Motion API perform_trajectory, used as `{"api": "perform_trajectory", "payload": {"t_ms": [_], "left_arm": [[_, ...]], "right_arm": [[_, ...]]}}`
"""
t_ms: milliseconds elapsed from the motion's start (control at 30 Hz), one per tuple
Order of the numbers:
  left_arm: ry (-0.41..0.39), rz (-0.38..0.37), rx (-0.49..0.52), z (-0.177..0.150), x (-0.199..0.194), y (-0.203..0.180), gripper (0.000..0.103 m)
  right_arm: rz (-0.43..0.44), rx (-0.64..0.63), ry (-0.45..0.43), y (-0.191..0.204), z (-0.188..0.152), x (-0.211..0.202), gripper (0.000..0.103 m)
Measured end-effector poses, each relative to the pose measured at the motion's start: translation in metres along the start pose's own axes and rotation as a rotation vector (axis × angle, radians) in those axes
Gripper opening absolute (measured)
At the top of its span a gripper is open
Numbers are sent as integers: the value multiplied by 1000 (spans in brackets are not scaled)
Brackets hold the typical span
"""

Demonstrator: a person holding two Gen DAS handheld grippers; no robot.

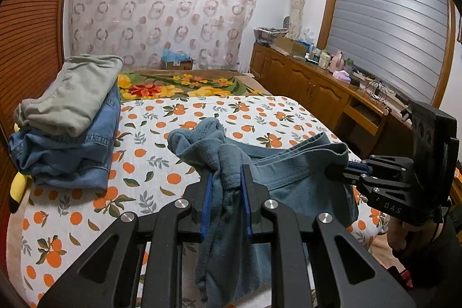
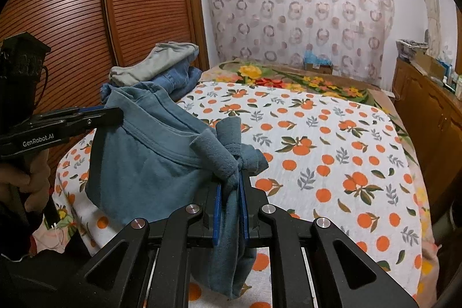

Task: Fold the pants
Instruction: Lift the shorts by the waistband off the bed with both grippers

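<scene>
A pair of teal-blue pants (image 1: pixel 288 178) hangs stretched between my two grippers above the near edge of the bed. My left gripper (image 1: pixel 226 175) is shut on one bunched end of the waistband, and the fabric drapes down between its blue pads. In the left wrist view the right gripper (image 1: pixel 336 170) pinches the other end at the right. The right wrist view shows my right gripper (image 2: pixel 231 184) shut on a knotted bunch of the pants (image 2: pixel 144 152). There the left gripper (image 2: pixel 114 113) clamps the waistband at the left, held by a hand (image 2: pixel 26 178).
The bed has an orange-print sheet (image 1: pixel 202 117) and a floral blanket (image 1: pixel 184 85) at the far end. Folded grey and denim garments (image 1: pixel 72 120) are stacked at its left side against a brown slatted wardrobe (image 2: pixel 86 19). A wooden cabinet (image 1: pixel 317 88) with clutter runs along the right.
</scene>
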State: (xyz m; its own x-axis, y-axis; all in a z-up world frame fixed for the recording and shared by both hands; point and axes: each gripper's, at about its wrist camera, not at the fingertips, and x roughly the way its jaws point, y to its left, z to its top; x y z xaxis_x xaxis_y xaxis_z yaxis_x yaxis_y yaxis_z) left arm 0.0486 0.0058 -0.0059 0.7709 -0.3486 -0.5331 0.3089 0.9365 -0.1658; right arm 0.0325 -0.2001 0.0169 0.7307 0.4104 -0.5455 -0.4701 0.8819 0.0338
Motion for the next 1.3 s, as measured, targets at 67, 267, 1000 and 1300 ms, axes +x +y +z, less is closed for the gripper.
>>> {"api": "perform_trajectory", "payload": {"t_ms": [67, 267, 1000, 1300], "left_arm": [[-8, 0, 2, 2, -2, -1, 19], [-31, 5, 6, 9, -6, -1, 19], [-27, 69, -31, 32, 11, 27, 19], [-44, 90, -49, 55, 14, 41, 19]], "right_arm": [[-1, -4, -6, 0, 1, -3, 11], [-1, -21, -26, 0, 8, -7, 11], [44, -83, -30, -6, 60, 44, 11], [70, -110, -35, -12, 95, 69, 11]]}}
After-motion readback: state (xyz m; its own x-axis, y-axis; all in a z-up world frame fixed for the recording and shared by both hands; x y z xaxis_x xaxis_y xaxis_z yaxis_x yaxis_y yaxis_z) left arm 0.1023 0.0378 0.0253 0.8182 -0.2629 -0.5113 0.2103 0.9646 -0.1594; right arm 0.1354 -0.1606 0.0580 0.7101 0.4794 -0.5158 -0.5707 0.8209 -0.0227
